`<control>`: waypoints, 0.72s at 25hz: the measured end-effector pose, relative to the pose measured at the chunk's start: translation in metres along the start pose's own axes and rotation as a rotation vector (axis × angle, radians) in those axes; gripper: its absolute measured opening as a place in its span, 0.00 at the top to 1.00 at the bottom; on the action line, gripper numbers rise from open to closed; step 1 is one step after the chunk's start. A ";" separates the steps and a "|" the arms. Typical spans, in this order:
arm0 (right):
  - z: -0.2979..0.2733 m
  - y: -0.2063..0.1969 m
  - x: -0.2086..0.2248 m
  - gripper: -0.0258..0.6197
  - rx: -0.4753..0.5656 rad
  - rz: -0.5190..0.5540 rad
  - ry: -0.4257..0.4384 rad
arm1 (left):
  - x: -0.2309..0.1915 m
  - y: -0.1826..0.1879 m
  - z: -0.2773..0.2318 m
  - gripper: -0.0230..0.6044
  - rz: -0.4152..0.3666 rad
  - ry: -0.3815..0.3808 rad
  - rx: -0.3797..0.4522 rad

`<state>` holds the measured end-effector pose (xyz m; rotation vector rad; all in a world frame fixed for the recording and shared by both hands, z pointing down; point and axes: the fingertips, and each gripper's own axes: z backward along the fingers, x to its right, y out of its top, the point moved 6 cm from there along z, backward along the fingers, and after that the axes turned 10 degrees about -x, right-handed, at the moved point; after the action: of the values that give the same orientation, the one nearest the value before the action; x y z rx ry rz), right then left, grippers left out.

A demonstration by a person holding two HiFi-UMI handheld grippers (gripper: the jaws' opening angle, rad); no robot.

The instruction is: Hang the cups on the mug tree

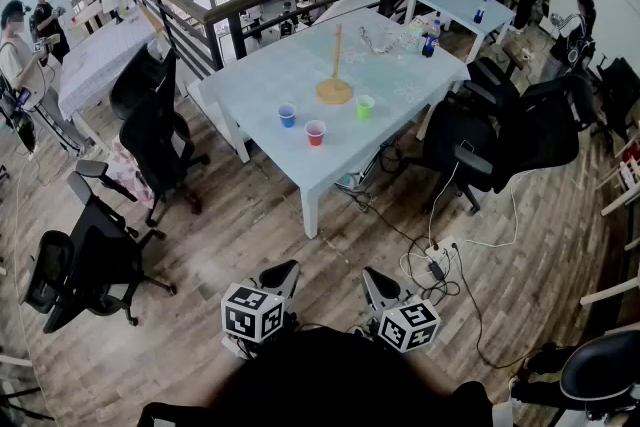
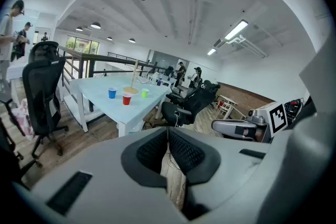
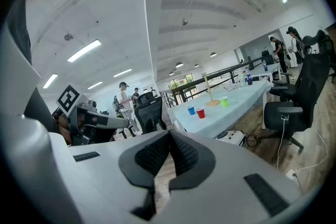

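**Head view:** The white table (image 1: 270, 65) stands well away from the person, across open floor. On it, the mug tree (image 1: 335, 75) stands with its pole upright. The blue cup (image 1: 287, 115) is at about 8 o'clock from its base, the red cup (image 1: 315, 132) at about 7 o'clock and the green cup (image 1: 365, 106) at about 4 o'clock. All three stand upright near the base, and none hangs on the tree yet. The left gripper (image 1: 283, 273) and right gripper (image 1: 375, 283) sit low in the frame. From the left one the cups lie at about 12 to 1 o'clock, from the right one at about 11 o'clock. Neither hand looks clearly nearer, so the approach comes first.

**Left gripper view:** The ribbed pads meet with nothing between them. The cups (image 2: 126, 98) and tree (image 2: 134, 78) lie far off at about 11 o'clock from the jaws.

**Right gripper view:** The pads are again pressed together and empty. The cups (image 3: 200, 113) and tree (image 3: 208, 92) lie far off at about 1 o'clock, the green one farthest right.
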<state>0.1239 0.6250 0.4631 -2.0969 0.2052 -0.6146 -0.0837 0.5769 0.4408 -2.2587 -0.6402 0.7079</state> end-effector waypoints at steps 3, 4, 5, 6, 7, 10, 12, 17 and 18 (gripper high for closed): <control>0.007 -0.005 0.005 0.93 0.002 -0.007 0.001 | 0.006 -0.005 -0.002 0.92 0.008 0.008 0.001; 0.009 -0.006 0.006 0.93 0.002 -0.007 0.004 | 0.008 -0.007 -0.003 0.92 0.010 0.008 0.000; 0.012 -0.006 0.007 0.93 0.001 -0.006 0.007 | 0.012 -0.007 -0.004 0.92 0.011 0.008 -0.002; 0.015 -0.007 0.009 0.93 -0.001 -0.004 0.011 | 0.016 -0.008 -0.006 0.92 0.011 0.007 -0.004; 0.018 -0.008 0.012 0.93 -0.004 -0.003 0.015 | 0.021 -0.008 -0.008 0.92 0.012 0.007 -0.005; 0.029 -0.010 0.023 0.93 -0.010 0.004 0.024 | 0.036 -0.009 -0.016 0.92 0.014 0.013 -0.006; 0.040 -0.011 0.032 0.93 0.001 0.021 0.024 | 0.049 -0.009 -0.023 0.92 0.012 0.020 -0.003; 0.071 -0.004 0.045 0.93 0.080 0.197 0.005 | 0.088 -0.013 -0.042 0.92 -0.007 0.039 -0.003; 0.075 -0.002 0.046 0.93 0.086 0.241 0.005 | 0.095 -0.014 -0.045 0.92 -0.016 0.045 -0.002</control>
<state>0.2008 0.6647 0.4461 -1.9508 0.4204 -0.4756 0.0113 0.6239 0.4496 -2.2623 -0.6364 0.6472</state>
